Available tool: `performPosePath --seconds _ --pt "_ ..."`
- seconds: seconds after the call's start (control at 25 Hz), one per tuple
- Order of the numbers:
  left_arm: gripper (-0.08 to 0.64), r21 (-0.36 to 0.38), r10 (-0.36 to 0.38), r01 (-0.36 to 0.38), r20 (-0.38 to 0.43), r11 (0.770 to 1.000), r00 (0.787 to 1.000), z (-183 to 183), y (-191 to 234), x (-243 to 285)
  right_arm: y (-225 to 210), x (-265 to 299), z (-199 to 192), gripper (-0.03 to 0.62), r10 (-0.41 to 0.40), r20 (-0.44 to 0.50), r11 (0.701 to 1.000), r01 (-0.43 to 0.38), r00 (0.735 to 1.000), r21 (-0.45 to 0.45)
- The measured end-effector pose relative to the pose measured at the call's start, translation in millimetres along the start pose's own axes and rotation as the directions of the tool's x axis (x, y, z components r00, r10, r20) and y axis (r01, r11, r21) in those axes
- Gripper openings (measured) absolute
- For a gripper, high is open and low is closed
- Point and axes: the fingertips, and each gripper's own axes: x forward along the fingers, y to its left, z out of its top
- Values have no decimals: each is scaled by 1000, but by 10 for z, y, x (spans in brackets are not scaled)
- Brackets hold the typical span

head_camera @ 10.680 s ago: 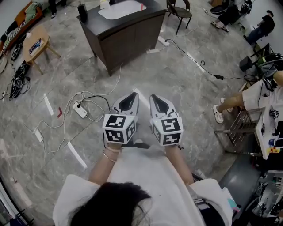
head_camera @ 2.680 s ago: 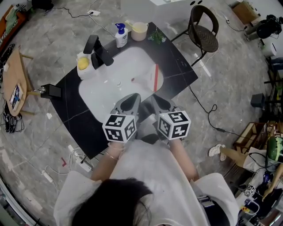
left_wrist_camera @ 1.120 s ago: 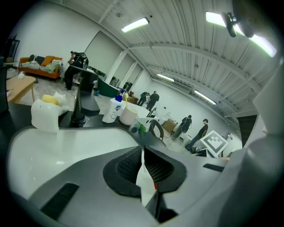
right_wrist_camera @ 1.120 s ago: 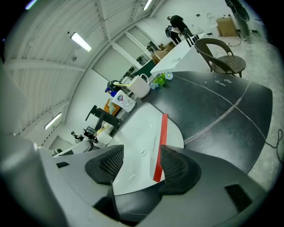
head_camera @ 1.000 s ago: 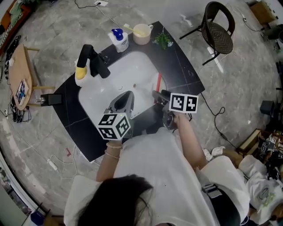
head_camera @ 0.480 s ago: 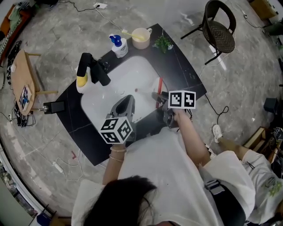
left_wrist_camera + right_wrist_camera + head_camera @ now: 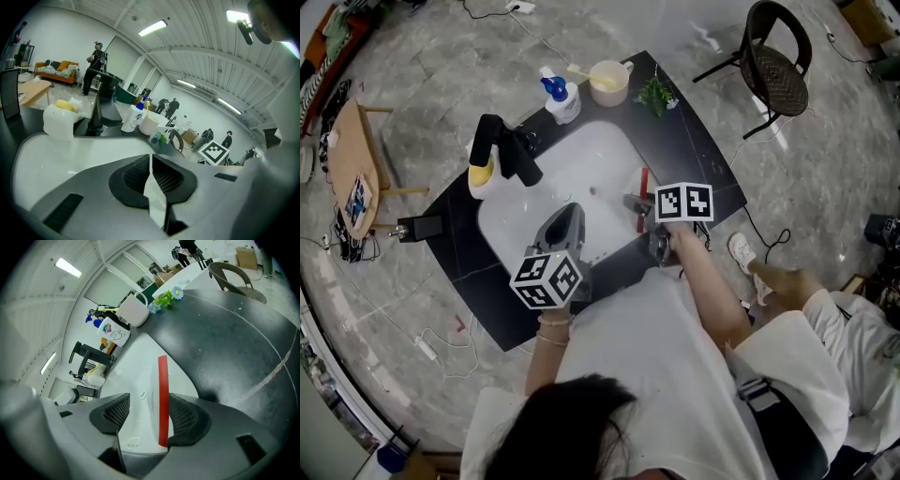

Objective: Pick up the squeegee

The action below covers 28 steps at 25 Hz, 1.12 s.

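In the last second the right claw (image 7: 147,414) has swung away from the left claw (image 7: 151,161) toward the red squeegee (image 7: 162,394), which lies along the sink (image 7: 546,178) rim beside the black tabletop (image 7: 694,155). The grasp looks imminent. Its jaws stand wide apart astride the squeegee, not yet pinching. The left claw is closed and empty.

Glossy white sink (image 7: 581,164), smooth red plastic-looking squeegee (image 7: 162,394), dark counter (image 7: 689,155) with a faint sheen, polished grey stone floor (image 7: 825,169).
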Motion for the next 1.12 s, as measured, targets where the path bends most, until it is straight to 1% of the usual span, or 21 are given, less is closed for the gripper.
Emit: performPosePath --seconds 0.12,0.24,0.28,0.32,0.36,0.52,0.64,0.8,0.96,1.12 --pt "40 -3 -4 4 3 1000 1000 12 -22 6 -11 62 -3 259 -46 -28 999 45 999 -7" --pt "40 -10 -4 4 9 1000 1000 21 -37 7 -32 138 24 258 -103 -42 994 101 994 -42" --pt "40 -12 -3 3 12 1000 1000 25 -37 4 -39 152 39 253 -116 -39 992 113 993 -55" --pt "40 -15 -1 1 16 1000 1000 30 -32 -3 -40 158 56 234 -122 -34 990 120 992 -68" --pt "40 -16 2 -2 18 1000 1000 35 -20 -12 -32 161 65 222 -123 -30 989 120 992 -83" --pt "40 -21 29 -28 26 999 999 63 93 -43 69 193 8 222 -104 -56 980 93 993 -175" --pt "40 -29 41 -40 33 999 999 94 153 -53 156 244 -32 222 -92 -69 973 75 993 -216" --pt "40 -36 42 -41 28 998 999 78 186 -36 275 338 -81 227 -92 -98 946 56 991 -320" --pt "40 -45 39 -38 14 998 999 23 204 -25 352 439 -134 233 -75 -114 939 31 991 -343" --pt "40 -49 45 -44 9 998 999 21 267 -3 380 533 -132 244 -87 -129 916 29 988 -399"
